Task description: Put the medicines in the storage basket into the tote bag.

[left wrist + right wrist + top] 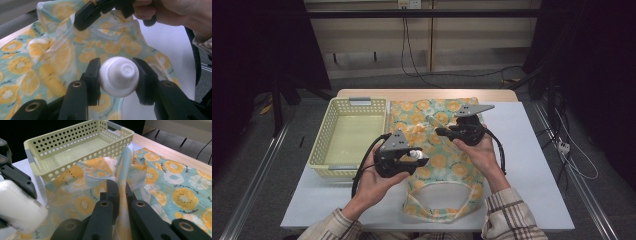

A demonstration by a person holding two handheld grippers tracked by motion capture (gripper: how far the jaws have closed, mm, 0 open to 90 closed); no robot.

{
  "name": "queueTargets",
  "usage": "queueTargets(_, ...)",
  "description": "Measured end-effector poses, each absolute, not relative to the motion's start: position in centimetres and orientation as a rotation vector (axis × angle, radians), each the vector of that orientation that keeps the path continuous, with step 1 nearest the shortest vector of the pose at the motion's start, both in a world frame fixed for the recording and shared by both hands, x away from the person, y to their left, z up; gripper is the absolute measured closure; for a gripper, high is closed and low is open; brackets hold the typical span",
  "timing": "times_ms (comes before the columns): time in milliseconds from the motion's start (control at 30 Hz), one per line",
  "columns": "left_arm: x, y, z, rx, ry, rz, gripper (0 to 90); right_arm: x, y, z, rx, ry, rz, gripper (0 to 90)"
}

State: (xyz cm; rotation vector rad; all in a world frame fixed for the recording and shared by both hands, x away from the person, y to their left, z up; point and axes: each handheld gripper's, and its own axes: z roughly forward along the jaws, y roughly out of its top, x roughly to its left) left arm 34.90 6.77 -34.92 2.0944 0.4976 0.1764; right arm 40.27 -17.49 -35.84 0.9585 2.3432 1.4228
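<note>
A bag point(447, 167) printed with lemon slices on teal lies on the white table, its mouth toward the person. My left gripper point(421, 159) is shut on a white capped bottle point(414, 154), held just above the bag's left side; in the left gripper view the bottle point(119, 76) sits cap-first between both pads. My right gripper point(440, 132) is shut on a fold of the bag's fabric and lifts it. The right gripper view shows that fold point(123, 182) pinched between the jaws, with the bottle point(17, 207) close at the lower left.
A pale yellow perforated basket point(319, 150) stands empty left of the bag, touching its edge; its rim point(75, 152) lies just beyond the lifted fold. Bare white tabletop point(537, 165) stretches to the right. Cables trail from both grippers.
</note>
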Motion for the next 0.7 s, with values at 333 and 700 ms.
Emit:
queueTargets(333, 35.9, 4.2, -36.7, 2.13, 0.516, 0.14, 60.3, 40.1, -17.6, -35.8, 0.958, 2.339, 1.422, 90.0)
queueTargets(700, 36.9, 1.8, -39.0, 2.187, 0.548, 0.129, 60.3, 40.1, -17.8, -35.7, 0.961, 2.333, 1.42, 90.0)
